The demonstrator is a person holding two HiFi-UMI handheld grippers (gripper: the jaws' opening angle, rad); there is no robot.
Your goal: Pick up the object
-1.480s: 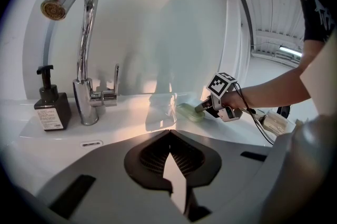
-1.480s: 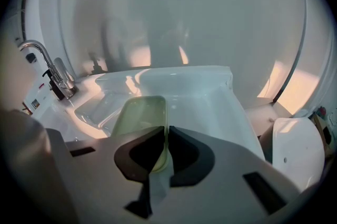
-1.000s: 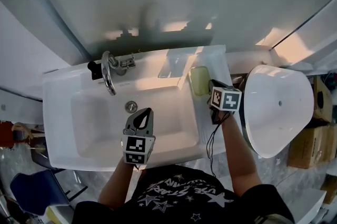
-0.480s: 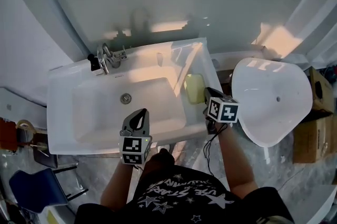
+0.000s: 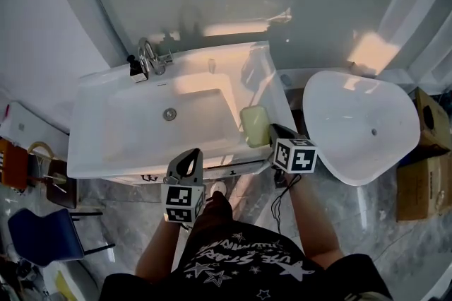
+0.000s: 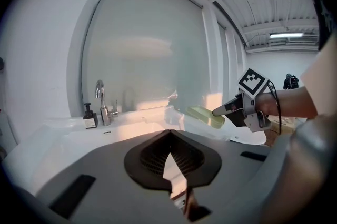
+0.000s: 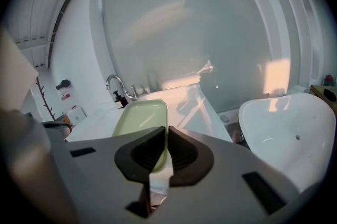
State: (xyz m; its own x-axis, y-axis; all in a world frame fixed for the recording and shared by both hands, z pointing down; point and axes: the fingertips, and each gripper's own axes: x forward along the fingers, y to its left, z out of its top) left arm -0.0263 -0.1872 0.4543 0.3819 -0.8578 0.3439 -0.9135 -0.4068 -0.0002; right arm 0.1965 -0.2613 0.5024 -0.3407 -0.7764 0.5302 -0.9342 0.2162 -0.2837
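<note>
The object is a pale green shallow dish. My right gripper is shut on its near rim and holds it off the sink's right front corner. In the right gripper view the dish sticks out forward from between the jaws of the right gripper, tilted slightly. From the left gripper view I see the dish held in the air by the right gripper. My left gripper hangs in front of the sink's front edge, jaws together and empty, as the left gripper view confirms.
A white sink with a chrome faucet and a small dark bottle stands ahead. A white tub lies to the right, cardboard boxes beyond it. A blue chair stands at lower left on the marble floor.
The dish has left the sink's right ledge and come toward me in the right gripper. Both grippers have drawn back from over the sink to its front edge.
</note>
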